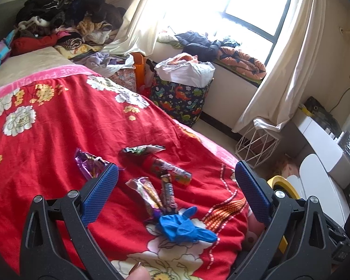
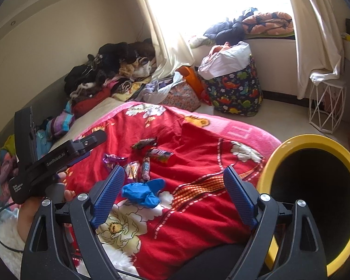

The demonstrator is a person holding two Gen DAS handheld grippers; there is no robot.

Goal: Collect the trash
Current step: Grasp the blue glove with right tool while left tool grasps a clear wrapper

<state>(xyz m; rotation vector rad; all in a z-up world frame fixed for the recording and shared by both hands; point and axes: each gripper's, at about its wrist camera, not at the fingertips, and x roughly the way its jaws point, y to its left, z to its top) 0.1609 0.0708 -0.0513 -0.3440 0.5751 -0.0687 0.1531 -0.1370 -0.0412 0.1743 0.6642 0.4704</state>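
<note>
Left wrist view shows the left tongs spread wide with nothing between the blue pads, hovering over a bed covered by a red floral blanket. Litter lies in a cluster on the blanket ahead of the tongs: a crumpled blue glove nearest, toward 6 o'clock of the cluster; a brown candy bar wrapper just beyond it, touching a clear crinkled wrapper at its 9 o'clock; a colourful tube-shaped wrapper further on; a dark green wrapper at 12 o'clock; and a purple wrapper at 10 o'clock, just beside the left pad. A yellow-rimmed bin peeks out at 3 o'clock, off the bed's edge. Right wrist view shows the right tongs also wide open and empty, with the glove lying between the pads' lines and nearer the left one. The bin's dark mouth fills the 4 o'clock corner there, close beside the right pad. A hand holding the other tool appears at 9 o'clock.
</note>
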